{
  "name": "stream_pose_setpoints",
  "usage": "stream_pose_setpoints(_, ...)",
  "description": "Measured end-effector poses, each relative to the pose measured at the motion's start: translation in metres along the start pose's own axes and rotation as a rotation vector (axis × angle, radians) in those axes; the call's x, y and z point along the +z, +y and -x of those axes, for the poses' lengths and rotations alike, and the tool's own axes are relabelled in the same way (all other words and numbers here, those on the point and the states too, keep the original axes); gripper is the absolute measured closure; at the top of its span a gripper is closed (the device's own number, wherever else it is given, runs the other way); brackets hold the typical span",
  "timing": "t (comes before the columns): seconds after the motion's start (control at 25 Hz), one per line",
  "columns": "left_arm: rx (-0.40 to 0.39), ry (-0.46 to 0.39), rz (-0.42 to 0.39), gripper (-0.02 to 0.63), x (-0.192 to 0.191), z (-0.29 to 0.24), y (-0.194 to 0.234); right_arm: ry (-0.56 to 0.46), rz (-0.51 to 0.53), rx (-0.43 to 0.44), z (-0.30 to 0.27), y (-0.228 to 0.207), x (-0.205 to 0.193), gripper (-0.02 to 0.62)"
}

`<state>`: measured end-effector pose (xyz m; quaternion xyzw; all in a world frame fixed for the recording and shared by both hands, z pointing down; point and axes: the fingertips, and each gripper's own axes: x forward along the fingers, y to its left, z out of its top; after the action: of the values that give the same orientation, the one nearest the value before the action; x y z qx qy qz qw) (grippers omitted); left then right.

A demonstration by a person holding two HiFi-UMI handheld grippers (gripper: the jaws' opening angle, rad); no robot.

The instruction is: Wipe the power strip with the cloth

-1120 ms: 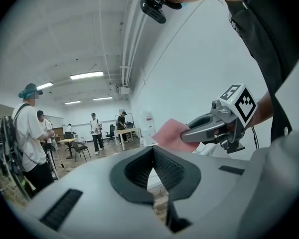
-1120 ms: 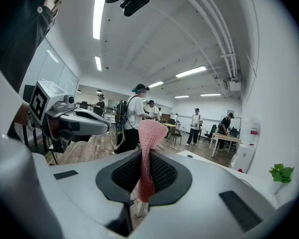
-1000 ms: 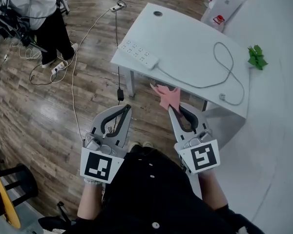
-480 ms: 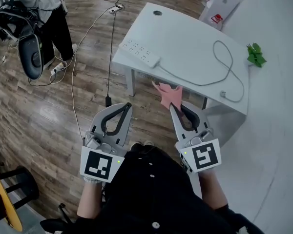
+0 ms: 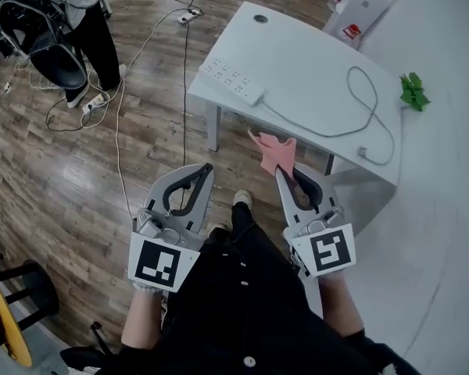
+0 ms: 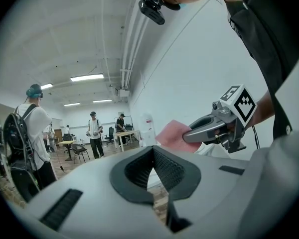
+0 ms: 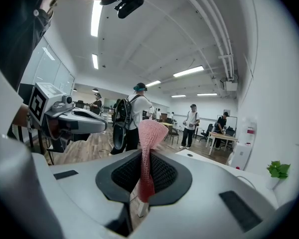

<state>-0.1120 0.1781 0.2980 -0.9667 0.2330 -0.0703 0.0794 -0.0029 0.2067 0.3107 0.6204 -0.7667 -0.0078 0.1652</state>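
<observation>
Both stay closed: left tongs [image 5: 206,169] empty, right tongs [image 5: 280,171] still pinching cloth [image 5: 275,150].

The power strip [image 5: 232,81] lies on the table [image 5: 320,53], toward its 9 o'clock edge. The cloth [image 5: 275,151], in the right gripper [image 5: 281,172], is off the table's 6 o'clock edge, with the left gripper [image 5: 206,170] at the cloth's 8 o'clock.

Both the left gripper [image 5: 205,170] and the right gripper [image 5: 282,174] are pale grey plastic shells, their jaws lined with black ribbed pads [image 6: 165,169]. Each bears a white cube [image 5: 157,265] with a black square marker [image 5: 328,254]. The person wears a black top [image 5: 234,319] with small pale buttons [image 5: 248,360].
</observation>
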Motion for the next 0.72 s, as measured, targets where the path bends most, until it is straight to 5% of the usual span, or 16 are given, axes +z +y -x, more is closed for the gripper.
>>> stream_pose_setpoints(0.72, 0.092, -0.002, -0.057, 0.595, 0.011, -0.092, 0.042, -0.066, 0.026, 0.077, -0.080, -0.090, 0.005, 0.538)
